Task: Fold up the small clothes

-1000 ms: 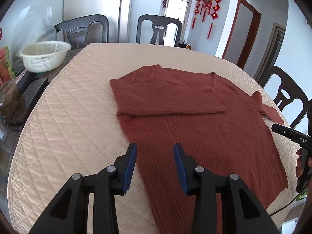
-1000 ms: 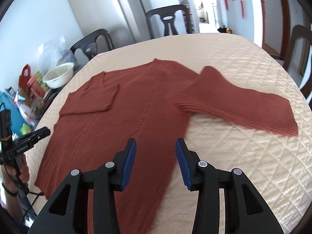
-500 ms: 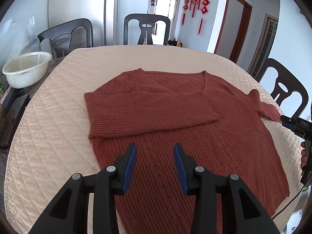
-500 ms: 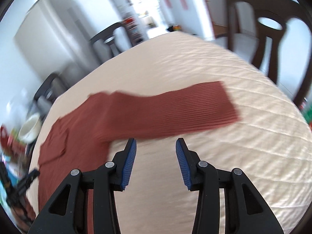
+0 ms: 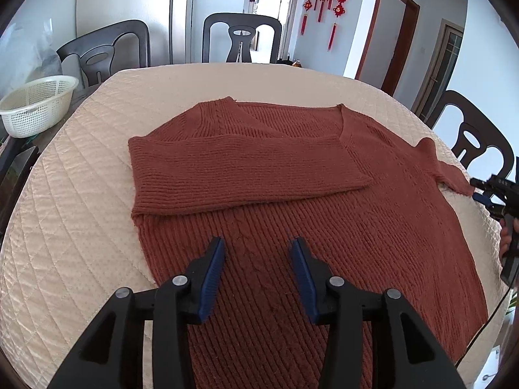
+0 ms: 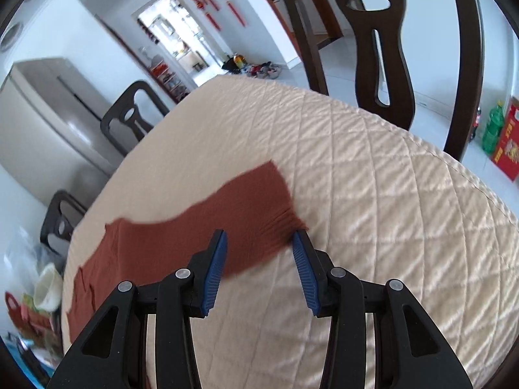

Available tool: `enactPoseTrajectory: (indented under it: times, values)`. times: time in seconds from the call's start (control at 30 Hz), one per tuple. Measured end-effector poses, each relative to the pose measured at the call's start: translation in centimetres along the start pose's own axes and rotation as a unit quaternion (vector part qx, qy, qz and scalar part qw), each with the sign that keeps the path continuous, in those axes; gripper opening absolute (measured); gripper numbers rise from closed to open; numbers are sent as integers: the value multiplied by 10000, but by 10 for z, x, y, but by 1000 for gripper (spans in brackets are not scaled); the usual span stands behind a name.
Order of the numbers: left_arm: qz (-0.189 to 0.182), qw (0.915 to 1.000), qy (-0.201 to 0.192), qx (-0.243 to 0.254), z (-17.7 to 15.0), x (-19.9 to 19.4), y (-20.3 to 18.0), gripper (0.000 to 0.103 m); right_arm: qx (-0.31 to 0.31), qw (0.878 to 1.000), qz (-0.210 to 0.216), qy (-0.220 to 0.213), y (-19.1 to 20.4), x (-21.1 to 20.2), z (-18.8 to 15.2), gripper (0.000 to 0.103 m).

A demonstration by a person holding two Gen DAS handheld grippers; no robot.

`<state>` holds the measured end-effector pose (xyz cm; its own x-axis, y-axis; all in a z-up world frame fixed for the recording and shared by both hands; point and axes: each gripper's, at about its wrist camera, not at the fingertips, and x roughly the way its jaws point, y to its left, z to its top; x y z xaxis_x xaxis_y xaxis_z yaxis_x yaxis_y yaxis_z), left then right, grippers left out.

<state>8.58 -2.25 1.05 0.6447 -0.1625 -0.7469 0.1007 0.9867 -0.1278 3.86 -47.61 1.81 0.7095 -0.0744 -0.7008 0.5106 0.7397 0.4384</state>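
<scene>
A rust-red knit sweater (image 5: 324, 210) lies flat on the quilted table cover (image 5: 81, 194). Its left sleeve (image 5: 243, 175) is folded across the chest. My left gripper (image 5: 258, 249) hovers over the sweater's lower body; its jaws are opening and nothing is between them. The other sleeve (image 6: 253, 214) stretches out to the right. My right gripper (image 6: 259, 243) stands open just above that sleeve's cuff (image 6: 285, 227), one blue pad on each side of it, not pressing. The right gripper (image 5: 486, 191) also shows at the left wrist view's right edge, at the cuff.
A white plastic basket (image 5: 35, 110) stands off the table's far left. Dark wooden chairs (image 5: 241, 39) ring the table, and one chair (image 6: 382, 42) is close behind the sleeve end. A red box (image 6: 506, 142) and green bottle sit on the floor.
My right gripper swung right along the outstretched sleeve and rolled, ending over the cuff. My left gripper drifted over the sweater's body, and its jaws stand slightly wider.
</scene>
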Motion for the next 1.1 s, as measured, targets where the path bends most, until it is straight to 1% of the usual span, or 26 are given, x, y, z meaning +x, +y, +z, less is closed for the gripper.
enactPoseTrajectory:
  times: [0.03, 0.07, 0.13, 0.17, 0.2, 0.27, 0.33, 0.43, 0.53, 0.67, 0.73, 0.8, 0.83, 0.9, 0.97, 1.03, 1.1]
  values:
    - [-2, 10000, 4, 2, 0, 0, 0, 47, 37, 10000, 23, -27, 0, 2, 1, 41]
    - [-7, 10000, 5, -3, 0, 0, 0, 47, 35, 10000, 8, -34, 0, 3, 3, 29]
    - [-23, 10000, 11, -18, 0, 1, 1, 47, -40, 10000, -21, 24, 8, 8, 2, 10]
    - [-30, 10000, 10, -25, 1, 1, 1, 47, -45, 9998, 141, 128, 9, 11, 3, 10]
    - [-39, 10000, 11, -32, 0, 0, 2, 47, -92, 9996, 223, 135, 14, 10, 2, 10]
    - [-52, 10000, 14, -42, 1, 1, 1, 48, -292, 9988, 383, 54, 27, 4, 3, 10]
    - [-66, 10000, 19, -43, 1, 1, 1, 49, -487, 9965, 677, -3, 46, -3, 5, 10]
    - [-96, 9999, 22, -42, 1, 1, 1, 50, -888, 9891, 1176, 2, 87, -10, 6, 10]
    - [-112, 9999, 22, -49, 1, 1, 1, 50, -1393, 9761, 1664, 140, 136, -12, -2, 10]
    - [-134, 9999, 26, -53, 1, 1, 1, 52, -1999, 9517, 2255, 579, 202, 4, -26, 10]
    - [-147, 9999, 26, -54, 1, 1, 1, 52, -2309, 9375, 2450, 877, 232, 15, -44, 10]
    - [-157, 9999, 27, -57, 1, 1, 1, 52, -2519, 9269, 2550, 1110, 252, 27, -59, 10]
    - [-163, 9998, 28, -59, 1, 1, 1, 53, -2647, 9181, 2632, 1330, 265, 38, -71, 10]
    - [-175, 9998, 28, -67, 1, 1, 1, 53, -2804, 9053, 2714, 1676, 278, 56, -90, 11]
    - [-195, 9998, 26, -81, 1, 0, 1, 53, -3024, 8954, 2601, 1980, 283, 73, -109, 14]
    - [-205, 9997, 28, -103, 1, 0, 2, 53, -3050, 8911, 2542, 2197, 280, 83, -122, 16]
    - [-241, 9996, 19, -140, 0, 0, 3, 53, -3060, 8845, 2698, 2264, 272, 76, -126, 17]
